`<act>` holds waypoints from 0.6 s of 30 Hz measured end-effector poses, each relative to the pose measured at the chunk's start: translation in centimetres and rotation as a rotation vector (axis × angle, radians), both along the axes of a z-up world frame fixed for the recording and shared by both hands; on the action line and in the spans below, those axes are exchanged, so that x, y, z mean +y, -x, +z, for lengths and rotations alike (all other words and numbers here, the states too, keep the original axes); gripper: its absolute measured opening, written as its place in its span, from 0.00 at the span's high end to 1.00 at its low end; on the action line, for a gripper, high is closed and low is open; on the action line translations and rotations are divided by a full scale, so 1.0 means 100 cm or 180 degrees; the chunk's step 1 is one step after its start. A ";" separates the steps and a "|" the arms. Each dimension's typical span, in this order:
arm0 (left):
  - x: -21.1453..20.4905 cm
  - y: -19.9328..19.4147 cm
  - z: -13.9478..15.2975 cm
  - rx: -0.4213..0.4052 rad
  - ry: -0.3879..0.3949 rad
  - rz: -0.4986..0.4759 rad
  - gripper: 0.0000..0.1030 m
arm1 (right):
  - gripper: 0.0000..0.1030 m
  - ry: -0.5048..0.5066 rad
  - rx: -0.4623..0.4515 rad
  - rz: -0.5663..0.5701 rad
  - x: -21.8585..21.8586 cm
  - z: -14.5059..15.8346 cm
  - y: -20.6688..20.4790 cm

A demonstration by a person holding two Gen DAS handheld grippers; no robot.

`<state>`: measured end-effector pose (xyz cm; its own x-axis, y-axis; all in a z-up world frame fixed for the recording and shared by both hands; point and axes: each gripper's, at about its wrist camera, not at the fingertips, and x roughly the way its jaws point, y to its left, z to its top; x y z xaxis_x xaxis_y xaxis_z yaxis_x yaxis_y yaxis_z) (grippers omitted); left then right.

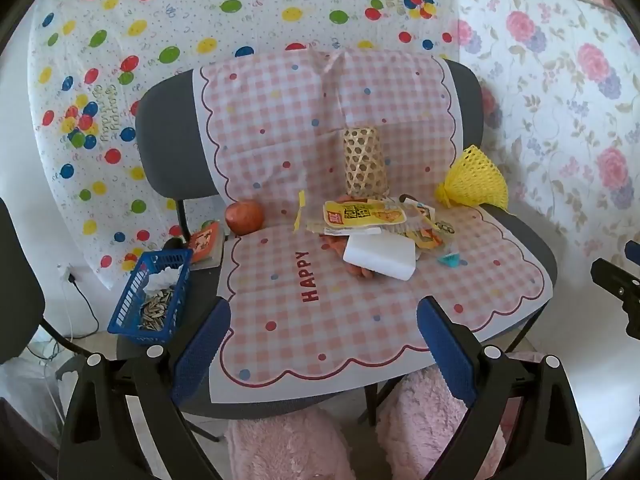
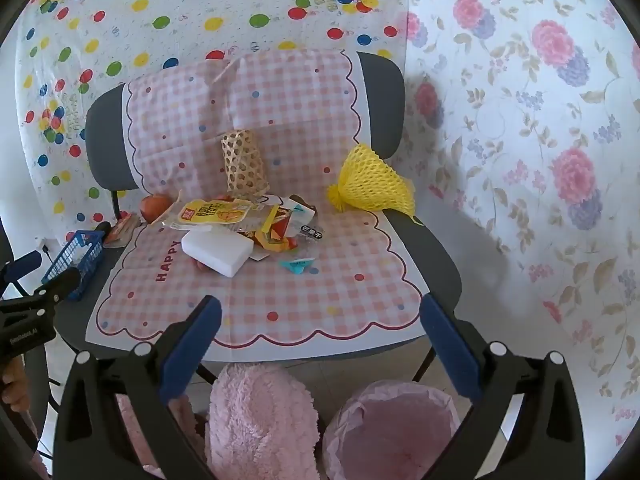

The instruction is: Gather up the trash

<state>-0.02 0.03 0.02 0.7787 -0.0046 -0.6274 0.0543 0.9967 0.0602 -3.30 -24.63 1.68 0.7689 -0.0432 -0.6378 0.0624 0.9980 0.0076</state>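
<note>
While both tools (image 1: 324, 336) (image 2: 320, 328) hover spread, one sponge (image 1: 380, 255), one apple (image 1: 245, 217) wait.

Bright, soft daylight, faint shadows, slightly hazy focus, strong fisheye bending and dark corners.

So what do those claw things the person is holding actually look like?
Each hand-held gripper, left and right, has two blue textured pads on black plastic fingers with silver round bolts. White lettering marks the left one's black body seen from the right camera.
</note>
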 end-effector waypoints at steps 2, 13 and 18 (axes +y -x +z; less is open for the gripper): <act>0.000 0.000 0.000 0.0001 0.0000 -0.0003 0.09 | 0.06 0.0032 0.0007 0.0003 0.002 0.000 0.000; 0.000 0.000 0.000 -0.0004 0.0006 -0.0003 0.09 | 0.06 0.0017 0.0004 -0.0032 -0.005 0.003 -0.004; 0.000 0.000 0.000 -0.0010 0.0005 -0.0001 0.09 | 0.06 0.0038 -0.0005 0.0007 0.000 0.000 0.000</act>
